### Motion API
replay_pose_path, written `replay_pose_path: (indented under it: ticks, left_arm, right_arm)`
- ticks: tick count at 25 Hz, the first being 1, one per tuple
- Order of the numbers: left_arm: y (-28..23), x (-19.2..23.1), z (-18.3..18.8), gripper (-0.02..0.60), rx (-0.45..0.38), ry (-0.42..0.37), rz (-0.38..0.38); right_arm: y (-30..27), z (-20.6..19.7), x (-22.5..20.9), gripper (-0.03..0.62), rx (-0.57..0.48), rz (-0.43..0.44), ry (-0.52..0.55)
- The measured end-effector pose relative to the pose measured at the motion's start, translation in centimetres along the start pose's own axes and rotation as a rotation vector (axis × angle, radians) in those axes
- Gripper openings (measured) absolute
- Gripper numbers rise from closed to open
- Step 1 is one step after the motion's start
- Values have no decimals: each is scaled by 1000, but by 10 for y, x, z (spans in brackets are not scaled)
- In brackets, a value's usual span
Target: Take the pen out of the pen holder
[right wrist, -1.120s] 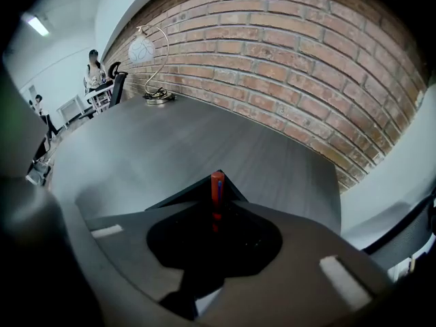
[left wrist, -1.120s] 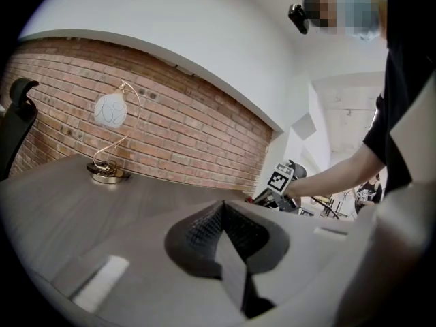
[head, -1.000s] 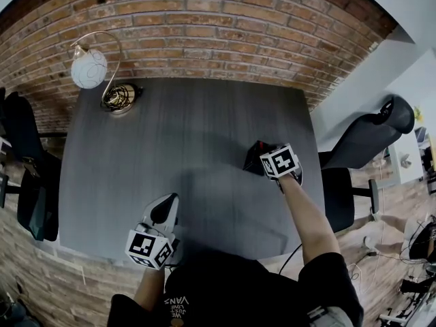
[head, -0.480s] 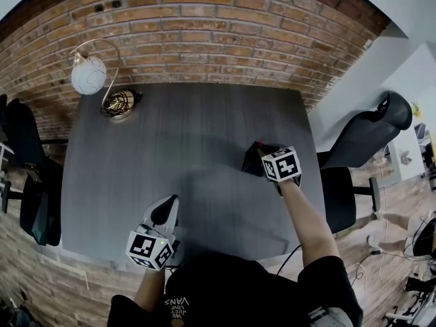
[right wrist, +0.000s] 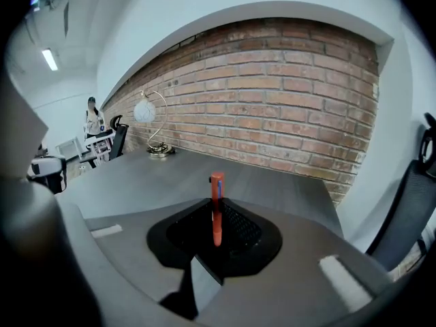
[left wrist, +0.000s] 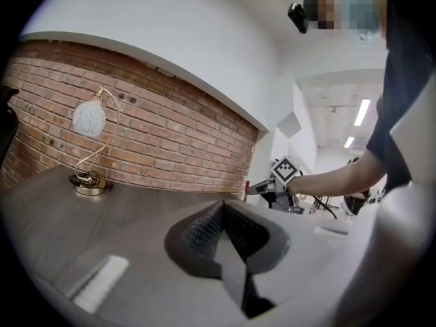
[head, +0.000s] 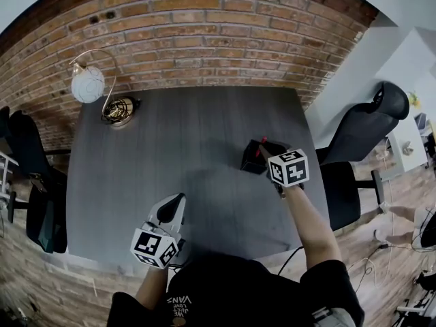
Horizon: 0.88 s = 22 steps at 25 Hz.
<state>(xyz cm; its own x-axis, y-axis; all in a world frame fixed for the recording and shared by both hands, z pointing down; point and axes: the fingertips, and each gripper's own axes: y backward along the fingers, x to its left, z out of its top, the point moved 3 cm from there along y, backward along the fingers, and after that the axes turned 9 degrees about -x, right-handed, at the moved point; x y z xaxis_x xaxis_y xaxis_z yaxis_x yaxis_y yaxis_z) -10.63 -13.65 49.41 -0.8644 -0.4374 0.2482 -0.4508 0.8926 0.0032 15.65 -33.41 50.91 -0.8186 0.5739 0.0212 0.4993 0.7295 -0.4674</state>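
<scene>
A red pen (right wrist: 216, 206) stands upright between the pads of my right gripper (right wrist: 216, 213), which is shut on it; its lower tip shows against the dark pads. In the head view the right gripper (head: 264, 150) hangs over the black pen holder (head: 252, 161) on the right side of the grey table (head: 177, 135), and the pen's red top (head: 263, 142) peeks out at the jaw tips. The left gripper view also catches the pen (left wrist: 246, 188), far off. My left gripper (head: 174, 208) rests near the table's front edge, its jaws shut on nothing (left wrist: 221, 213).
A gold lamp with a white globe (head: 88, 84) stands at the table's back left corner before the brick wall. One dark office chair (head: 368, 135) is right of the table, another (head: 37, 196) left. A person (right wrist: 90, 118) stands far back in the room.
My right gripper has risen and drifted slightly right with the pen; its marker cube looks larger. The left gripper has stayed put.
</scene>
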Motion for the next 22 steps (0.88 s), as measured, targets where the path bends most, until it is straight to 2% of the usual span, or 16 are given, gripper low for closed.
replay_pose_path:
  ticks: [11, 22]
  left_arm:
    - [-8, -17, 8, 52, -8, -24, -63]
    - [-15, -31, 23, 52, -25, -79, -114]
  right_arm:
    - [48, 27, 5, 48, -149, -17, -30]
    - [109, 28, 27, 48, -300, -23, -100]
